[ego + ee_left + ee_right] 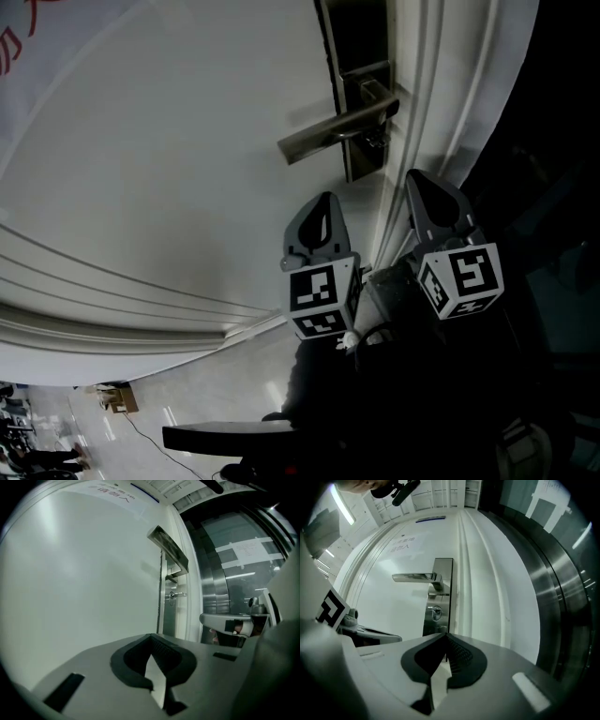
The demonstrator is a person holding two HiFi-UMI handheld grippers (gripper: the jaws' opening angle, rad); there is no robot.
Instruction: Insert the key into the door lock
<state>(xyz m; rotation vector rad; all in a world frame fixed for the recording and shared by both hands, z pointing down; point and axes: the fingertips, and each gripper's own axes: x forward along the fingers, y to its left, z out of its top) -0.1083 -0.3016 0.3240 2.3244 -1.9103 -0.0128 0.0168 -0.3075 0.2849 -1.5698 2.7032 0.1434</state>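
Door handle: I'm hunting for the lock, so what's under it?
Under the door handle, on the metal plate, sits the lock with what looks like a key in it. The plate's lower end is covered by the right gripper.

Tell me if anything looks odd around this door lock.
Nothing looks damaged or askew. One oddity: a key seems to sit already in the lock plate below the handle, while the left tool and right tool are shut, empty.
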